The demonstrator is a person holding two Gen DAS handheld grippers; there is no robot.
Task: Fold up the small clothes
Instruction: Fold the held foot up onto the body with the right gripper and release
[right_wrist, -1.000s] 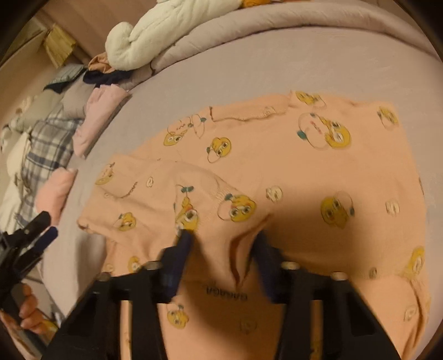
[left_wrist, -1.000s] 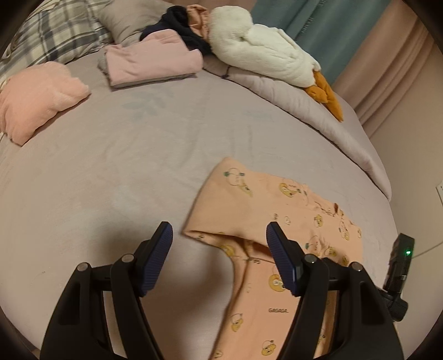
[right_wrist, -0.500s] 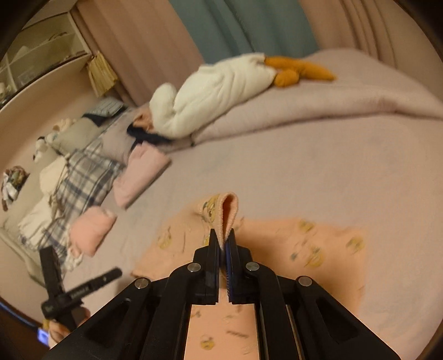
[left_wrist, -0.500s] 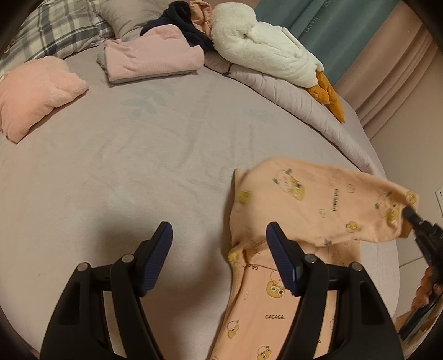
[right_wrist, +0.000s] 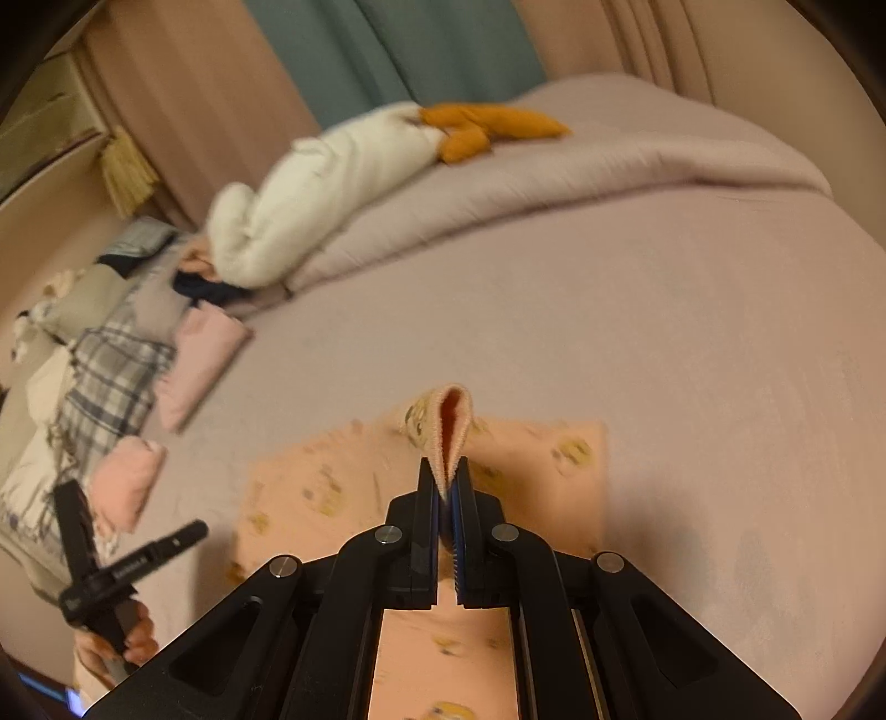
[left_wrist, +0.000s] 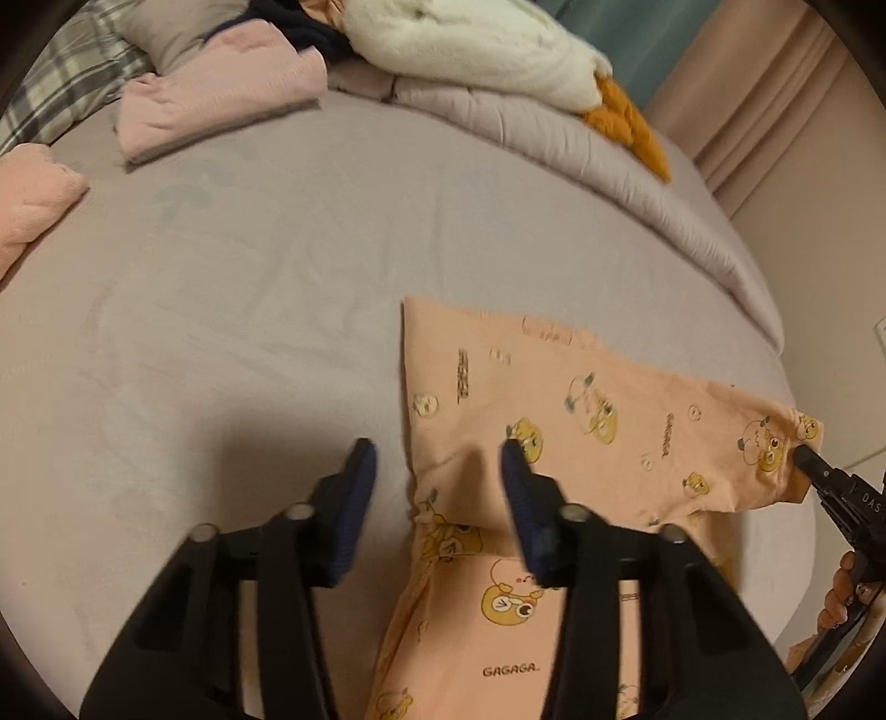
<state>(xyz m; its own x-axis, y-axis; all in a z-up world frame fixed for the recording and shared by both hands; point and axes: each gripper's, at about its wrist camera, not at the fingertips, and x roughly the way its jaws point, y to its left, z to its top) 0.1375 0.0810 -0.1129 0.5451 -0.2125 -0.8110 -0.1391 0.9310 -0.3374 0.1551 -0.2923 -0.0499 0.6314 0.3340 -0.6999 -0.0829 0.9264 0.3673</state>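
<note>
A peach garment [left_wrist: 581,399] printed with yellow ducks lies on the lilac bed sheet [left_wrist: 249,310]. My right gripper [right_wrist: 448,471] is shut on the garment's cuff [right_wrist: 449,421] and holds that sleeve lifted and stretched sideways. In the left wrist view the right gripper [left_wrist: 800,457] is at the far right with the cuff in it. My left gripper [left_wrist: 437,465] hovers over the garment's left edge with its jaws closing. The fabric edge lies between the pads, which do not press on it. The right wrist view catches the left gripper [right_wrist: 133,512] low on the left.
Folded pink clothes [left_wrist: 221,94] and a peach fleece piece [left_wrist: 27,194] lie at the far left by a plaid pillow [left_wrist: 66,83]. A white plush goose [left_wrist: 470,50] rests on a rolled quilt [left_wrist: 609,166] along the back. The bed's edge runs close on the right.
The right gripper closed on the sleeve, lifted it and carried it across the garment to the right. My left gripper moved in over the garment's edge and its jaws narrowed.
</note>
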